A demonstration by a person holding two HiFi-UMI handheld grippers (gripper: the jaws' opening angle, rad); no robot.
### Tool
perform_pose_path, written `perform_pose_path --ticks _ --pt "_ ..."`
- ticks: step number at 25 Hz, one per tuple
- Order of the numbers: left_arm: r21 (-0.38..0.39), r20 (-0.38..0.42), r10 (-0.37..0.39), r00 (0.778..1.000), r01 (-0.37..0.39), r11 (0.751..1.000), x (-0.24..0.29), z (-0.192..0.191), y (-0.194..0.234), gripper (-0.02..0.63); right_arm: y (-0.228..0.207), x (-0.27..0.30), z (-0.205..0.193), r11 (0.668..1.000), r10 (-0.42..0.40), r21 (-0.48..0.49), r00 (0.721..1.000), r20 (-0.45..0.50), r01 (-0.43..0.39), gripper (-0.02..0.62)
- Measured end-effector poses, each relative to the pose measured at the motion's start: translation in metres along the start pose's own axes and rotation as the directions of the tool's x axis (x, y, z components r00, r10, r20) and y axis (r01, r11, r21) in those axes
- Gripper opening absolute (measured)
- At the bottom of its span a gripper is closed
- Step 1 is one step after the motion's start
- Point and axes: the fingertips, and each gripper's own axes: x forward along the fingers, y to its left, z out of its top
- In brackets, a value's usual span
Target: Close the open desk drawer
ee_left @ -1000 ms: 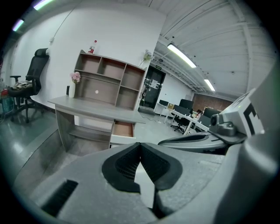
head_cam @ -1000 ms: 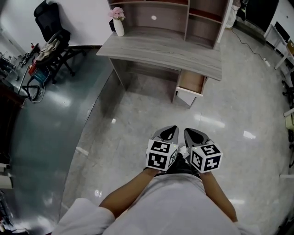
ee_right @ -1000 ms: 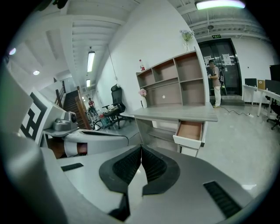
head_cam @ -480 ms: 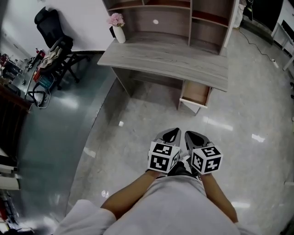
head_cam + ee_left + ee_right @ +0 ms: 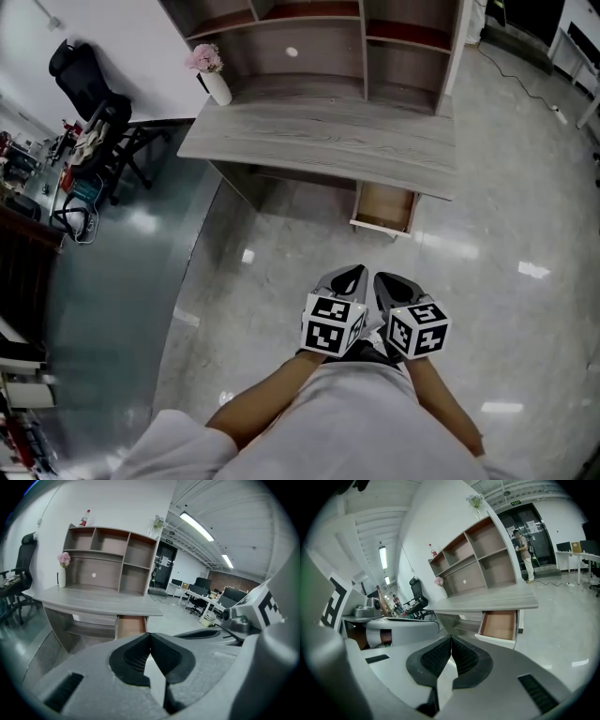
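Note:
A grey wooden desk (image 5: 328, 145) with a shelf unit stands ahead on the shiny floor. Under its right end a drawer (image 5: 384, 209) is pulled out, empty, brown inside with a white front; it also shows as the drawer (image 5: 500, 626) in the right gripper view and the drawer (image 5: 131, 626) in the left gripper view. My left gripper (image 5: 352, 275) and right gripper (image 5: 391, 281) hang side by side in front of my body, well short of the drawer. Both are shut with nothing between the pads.
A white vase of pink flowers (image 5: 212, 75) stands on the desk's left end. A black office chair (image 5: 94, 112) and a cluttered bench (image 5: 28, 178) are at the left. A person (image 5: 524, 555) stands by a doorway far back. Pale floor (image 5: 281, 272) lies between me and the desk.
The desk and drawer have shifted in the head view as I walked toward them. Both grippers stayed shut, side by side in front of me.

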Motion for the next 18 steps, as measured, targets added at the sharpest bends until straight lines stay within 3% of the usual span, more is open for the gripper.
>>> perform_pose_path --ticks 4,11,18 --pt "0.034 0.002 -0.019 1.000 0.019 0.999 0.023 0.016 -0.009 0.003 -0.028 -0.001 0.013 0.999 -0.022 0.042 0.999 0.045 0.020 0.002" --pt "0.027 -0.003 -0.026 1.000 0.026 0.999 0.042 0.033 0.005 0.003 -0.054 0.003 0.020 0.991 -0.064 0.125 0.995 0.077 0.054 0.002" --pt "0.073 -0.055 -0.114 0.992 0.117 0.990 0.075 0.038 0.021 0.003 -0.077 0.033 0.020 0.966 -0.137 0.230 0.987 0.088 0.114 0.002"
